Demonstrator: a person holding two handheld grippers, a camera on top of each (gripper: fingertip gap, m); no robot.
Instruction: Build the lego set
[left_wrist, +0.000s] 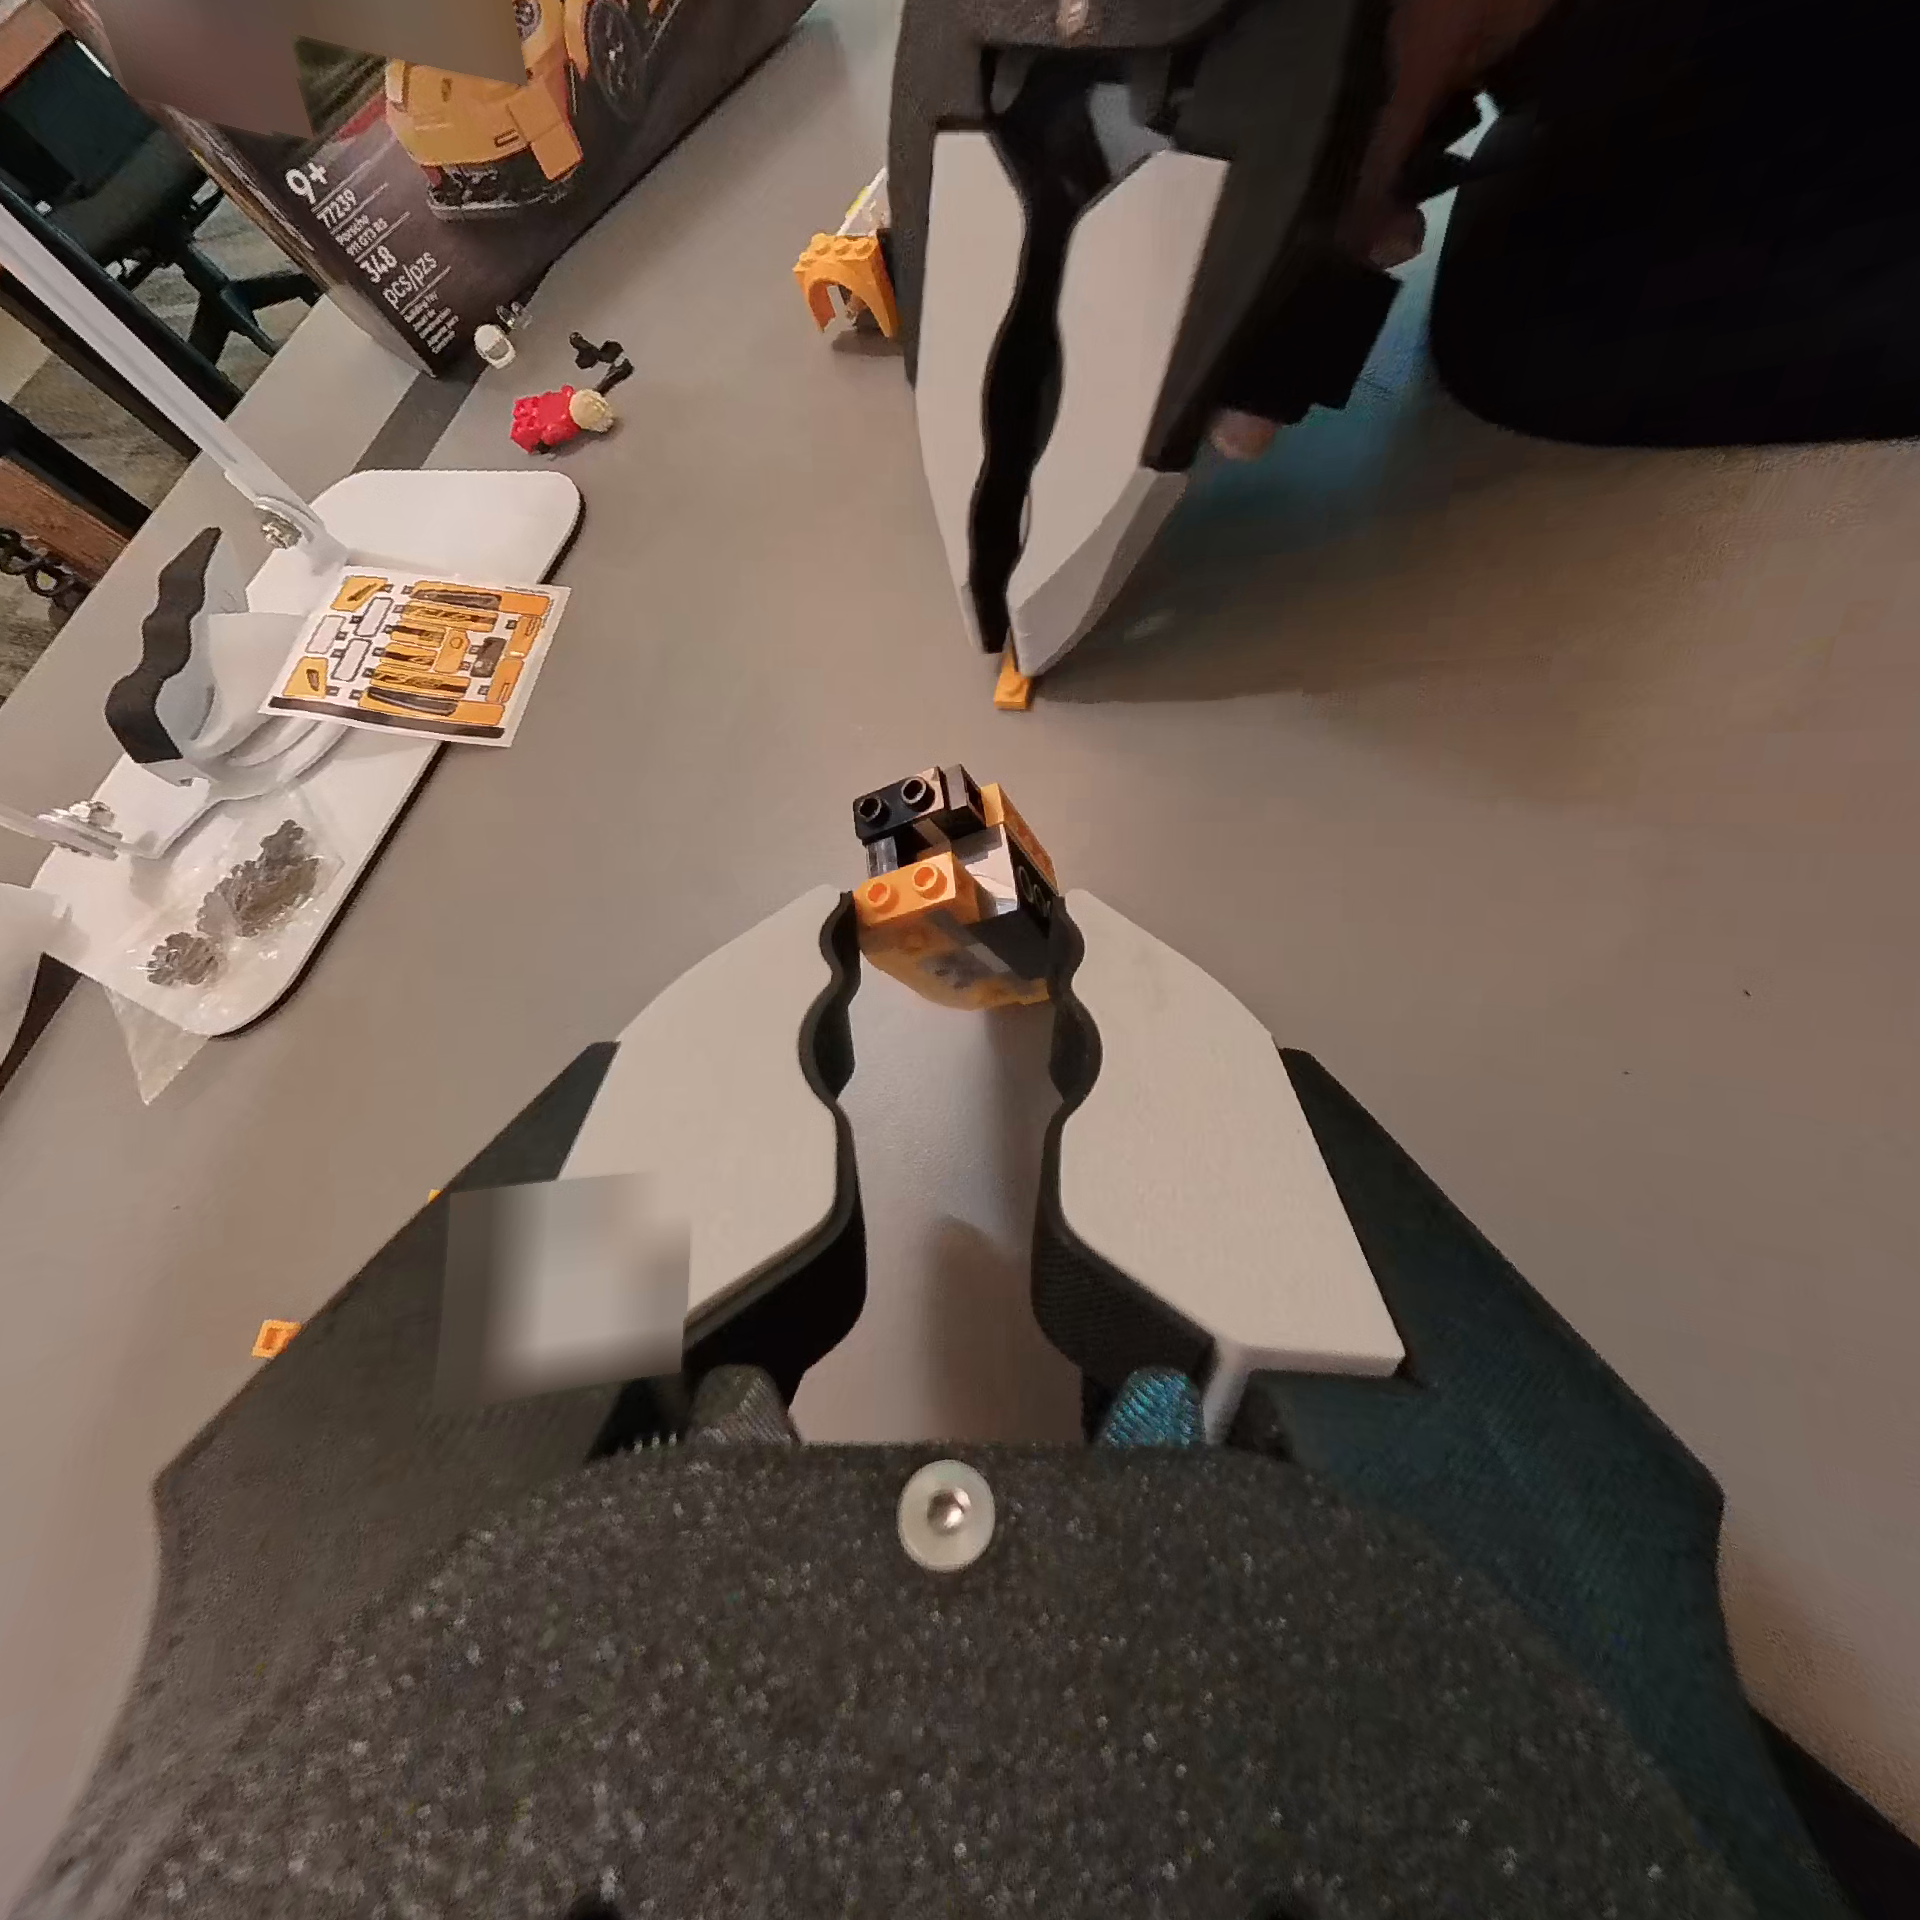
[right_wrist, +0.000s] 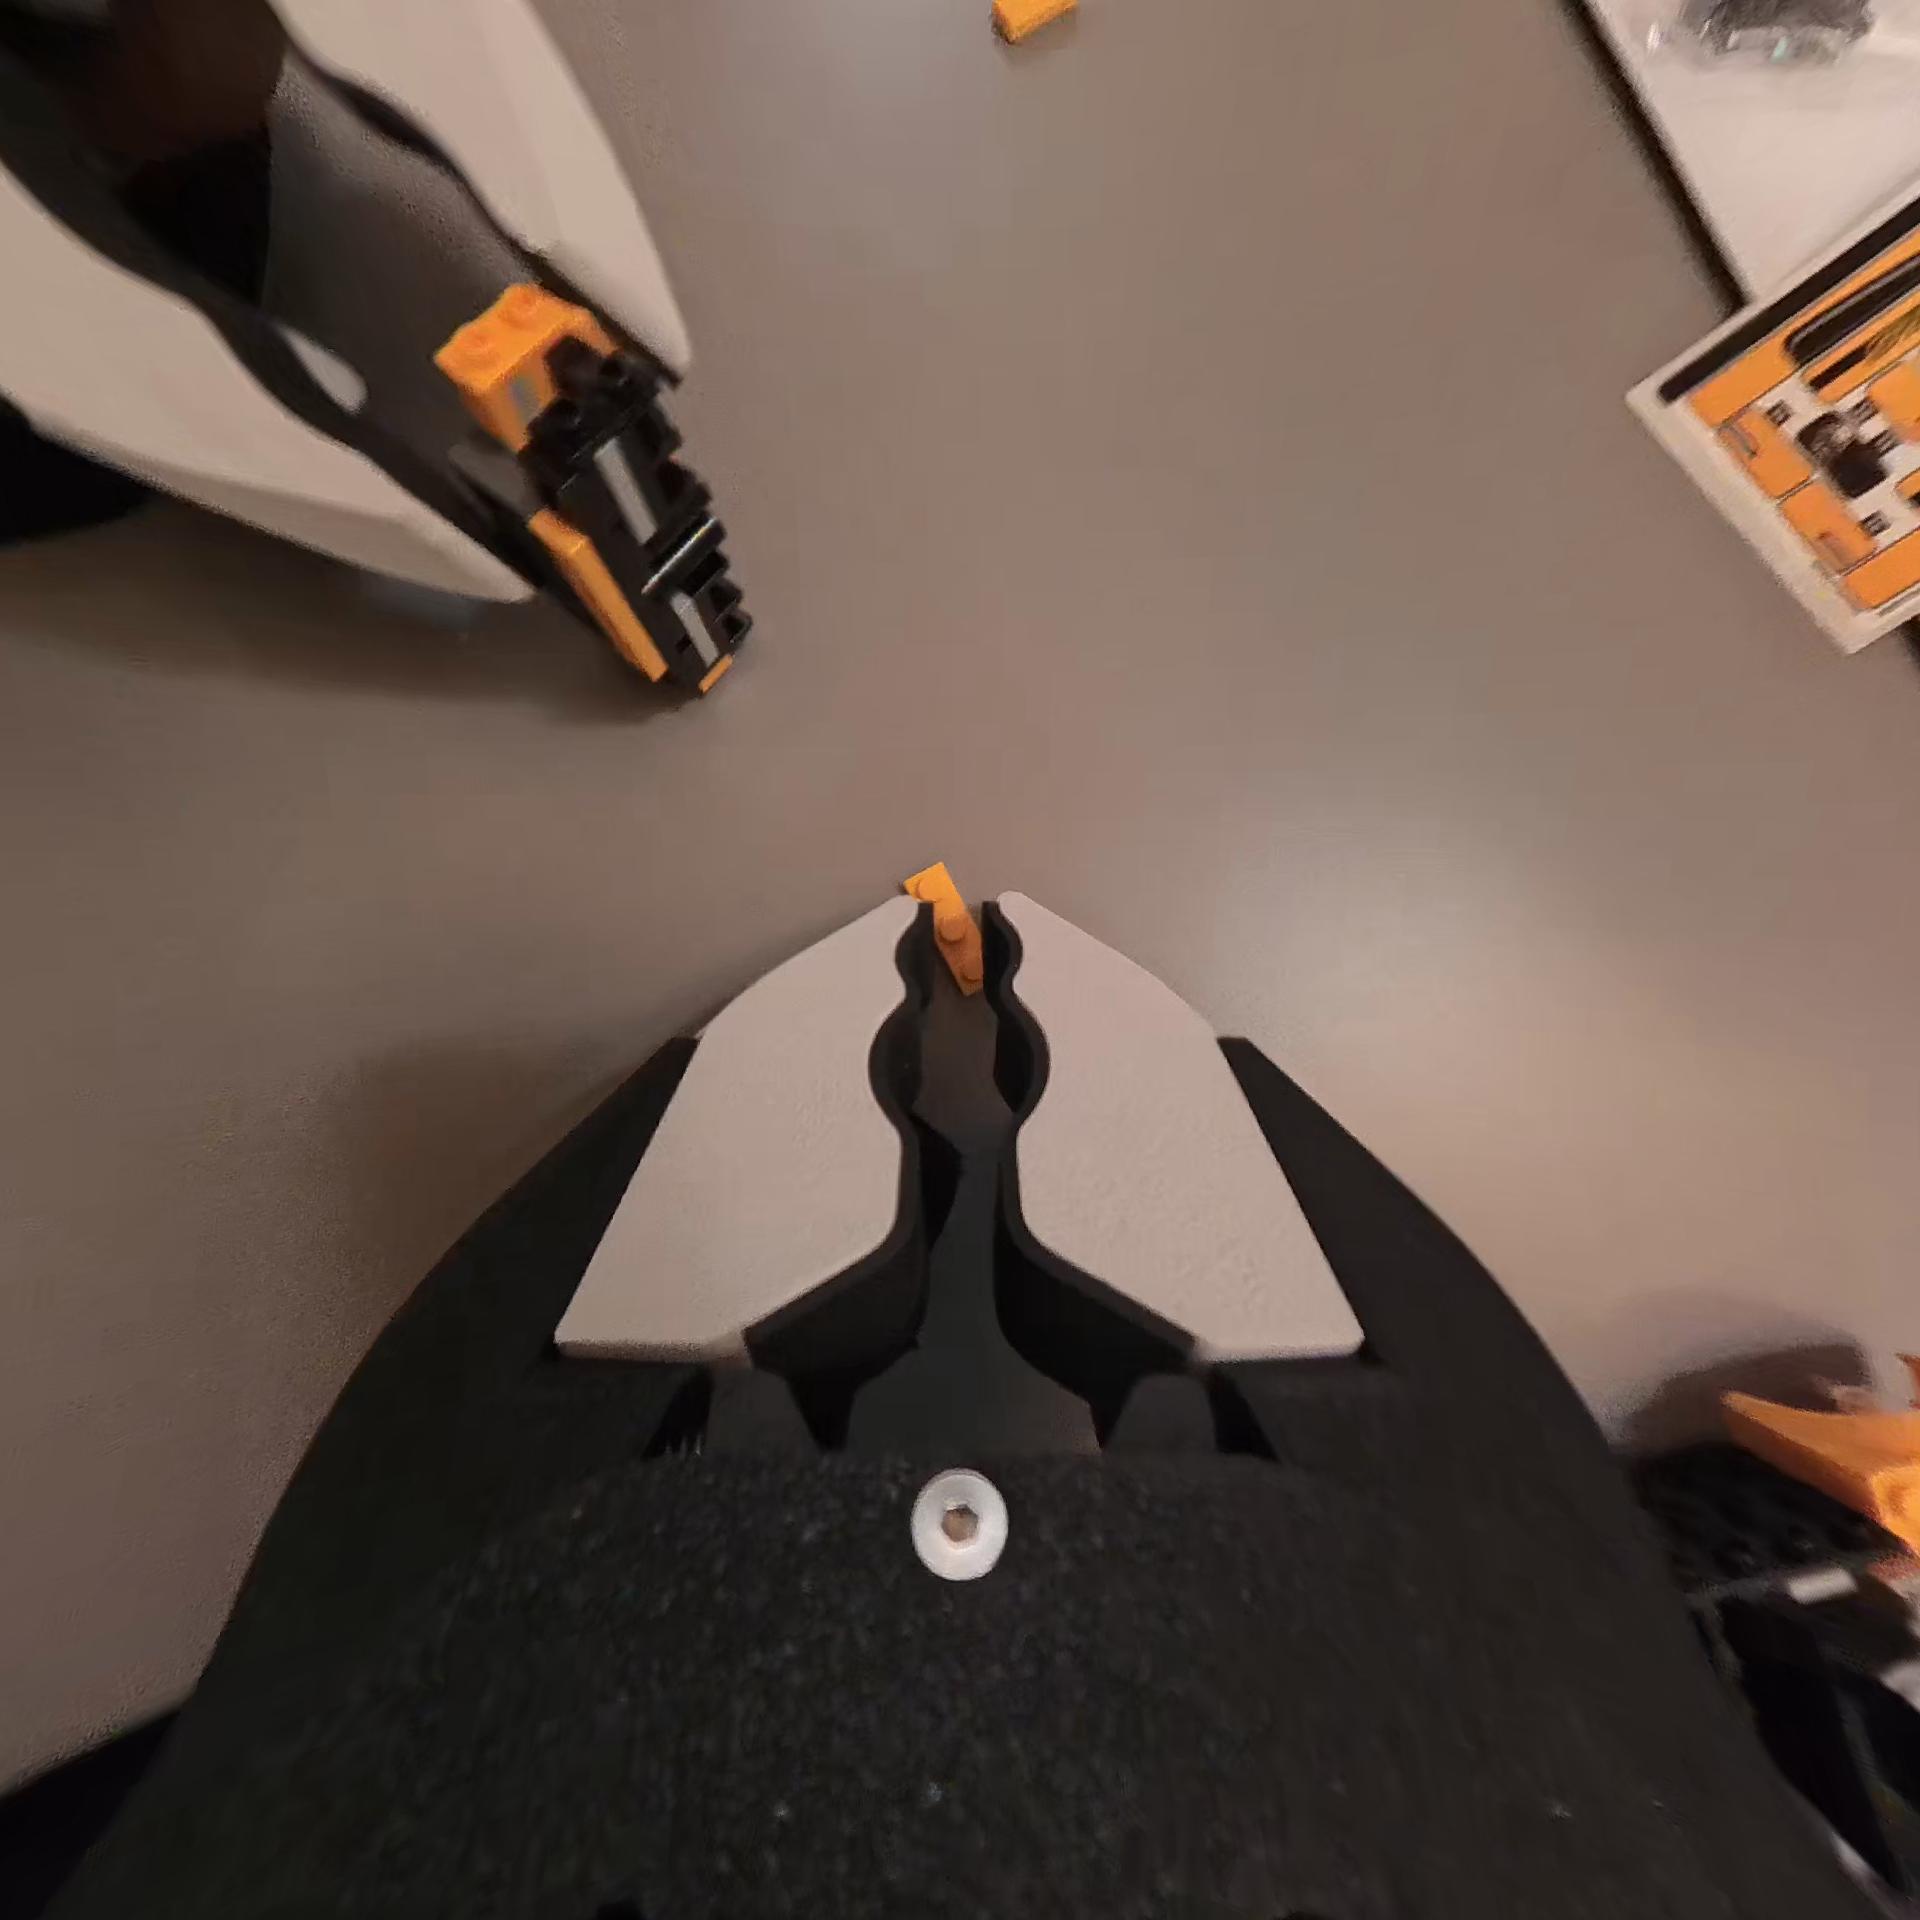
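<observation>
You're early in the build: your left gripper (left_wrist: 951, 935) has its jaws clamped on a small orange-and-black sub-assembly (left_wrist: 961, 894) above the counter (left_wrist: 1455, 935), your right gripper (right_wrist: 956, 925) pinches a thin orange plate (right_wrist: 951, 925) not yet attached, and loose parts (left_wrist: 842, 281) remain

Two alike: left gripper (left_wrist: 951, 940) and right gripper (right_wrist: 956, 940). Pale grey tapered fingers (left_wrist: 727, 1091), lined with wavy black pads (right_wrist: 904, 1039). Speckled black body behind, with one silver screw (left_wrist: 945, 1512) at centre.
</observation>
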